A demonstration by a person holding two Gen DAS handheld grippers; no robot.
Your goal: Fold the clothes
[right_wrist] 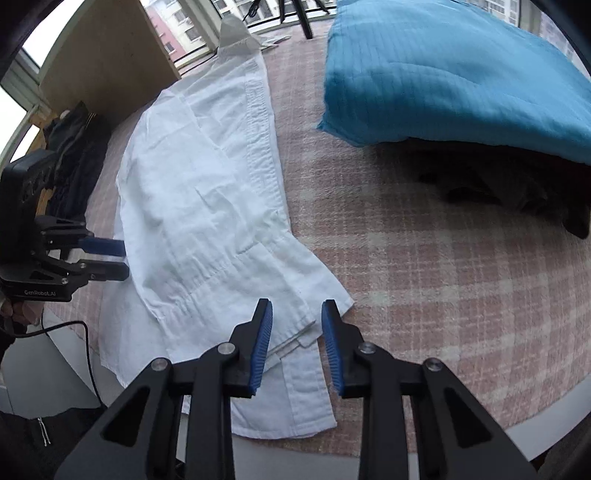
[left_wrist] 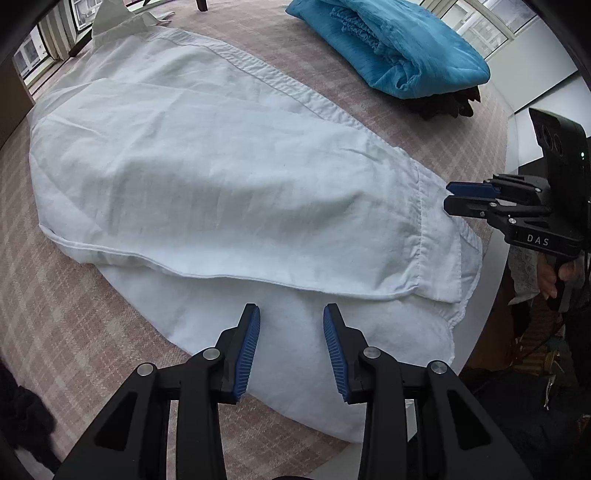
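Observation:
A white shirt (left_wrist: 221,177) lies flat on a pink plaid tablecloth (left_wrist: 74,332), partly folded, with its collar (left_wrist: 110,18) at the far end. My left gripper (left_wrist: 291,308) hovers open over the shirt's near side, its blue pads apart with only flat cloth below the gap. In the right wrist view the shirt (right_wrist: 199,192) runs away to the upper left. My right gripper (right_wrist: 297,304) stands with jaws apart over the layered corner at the hem, and the pads do not press it. Each gripper shows in the other's view: the right gripper (left_wrist: 448,195) at the hem, the left gripper (right_wrist: 125,258) beside the shirt's side.
A folded blue garment (left_wrist: 399,48) lies at the far right on a dark garment (right_wrist: 517,195). Dark clothes (right_wrist: 74,158) are heaped at the left by a wooden panel. The table's white rim (right_wrist: 535,432) curves close by. A hand (left_wrist: 554,277) holds the right gripper's handle.

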